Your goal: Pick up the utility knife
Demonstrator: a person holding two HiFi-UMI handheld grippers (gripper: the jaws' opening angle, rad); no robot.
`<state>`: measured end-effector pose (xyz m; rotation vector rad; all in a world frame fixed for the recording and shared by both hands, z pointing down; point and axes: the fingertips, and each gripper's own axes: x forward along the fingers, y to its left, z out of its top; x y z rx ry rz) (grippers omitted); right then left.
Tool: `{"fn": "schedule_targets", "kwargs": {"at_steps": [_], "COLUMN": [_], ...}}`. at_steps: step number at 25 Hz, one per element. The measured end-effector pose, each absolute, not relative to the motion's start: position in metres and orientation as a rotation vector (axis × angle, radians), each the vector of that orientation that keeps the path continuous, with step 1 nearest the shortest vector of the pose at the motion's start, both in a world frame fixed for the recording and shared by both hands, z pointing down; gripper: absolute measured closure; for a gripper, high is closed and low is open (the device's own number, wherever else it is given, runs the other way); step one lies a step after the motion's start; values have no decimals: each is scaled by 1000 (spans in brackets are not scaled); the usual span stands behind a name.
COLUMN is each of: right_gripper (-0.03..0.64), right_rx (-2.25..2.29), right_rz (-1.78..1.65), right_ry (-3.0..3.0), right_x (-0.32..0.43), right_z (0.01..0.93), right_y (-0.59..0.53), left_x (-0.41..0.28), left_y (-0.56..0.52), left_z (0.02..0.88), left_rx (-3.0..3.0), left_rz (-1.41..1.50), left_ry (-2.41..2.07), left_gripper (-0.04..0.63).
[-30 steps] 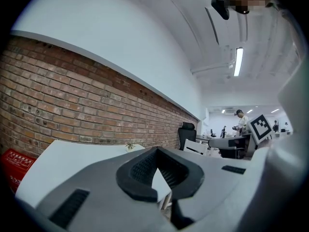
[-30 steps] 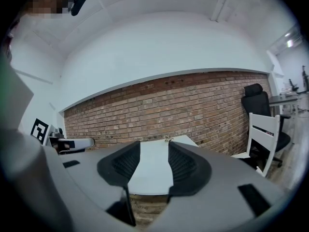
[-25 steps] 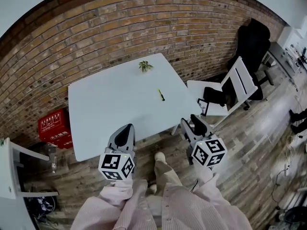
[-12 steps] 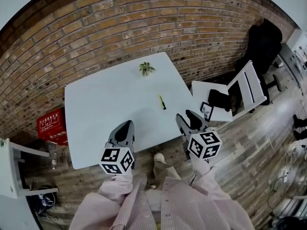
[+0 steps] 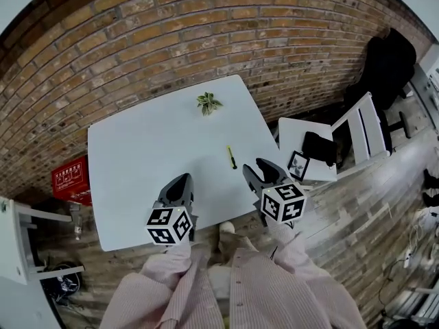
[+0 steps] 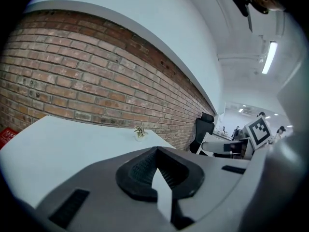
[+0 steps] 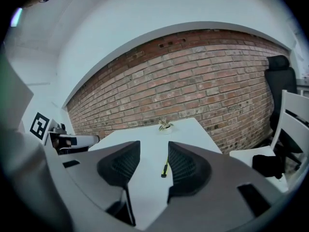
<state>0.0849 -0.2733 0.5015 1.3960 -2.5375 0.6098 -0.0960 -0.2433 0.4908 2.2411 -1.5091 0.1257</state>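
**Lined Up, Nothing Grasped**

Noted a curved red-brick wall (image 5: pixel 206 40) across the top of the head view, and below it a large white square table (image 5: pixel 151 156) filling the middle. Spotted a white slatted chair (image 5: pixel 363 125) at the right edge and a red plastic crate (image 5: pixel 70 180) at the left, both standing off the table. Found the left gripper (image 5: pixel 180 184) at lower centre-left, over the near table edge, clenched pad against pad with nothing pinched between. Found the right gripper (image 5: pixel 259 168) at lower centre-right, released, pads well apart and empty. Picked out a small green potted plant (image 5: pixel 208 102) near the table's far edge, upper centre. Located the slim yellow-green and black utility knife (image 5: pixel 232 156) lying flat on the right part of the table, just above the right gripper in the head view. Saw it framed in the gap between the jaws in the right gripper view, but farther off and untouched. Judged the task barely begun, with aim taken and no contact made. Left to do: reach forward, lower around the handle, clamp, lift.
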Motion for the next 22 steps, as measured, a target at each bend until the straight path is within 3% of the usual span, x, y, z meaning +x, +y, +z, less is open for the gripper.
{"fn": "schedule_targets", "kwargs": {"at_steps": [22], "right_gripper": [439], "right_rx": [1163], "right_rz": [726], "right_ry": [-2387], "right_x": [49], "right_z": [582], "right_y": [-332], "left_x": [-91], "left_y": [-305], "left_z": [562], "left_rx": [2082], "left_rz": [241], "left_ry": [-1447], "left_gripper": [603]}}
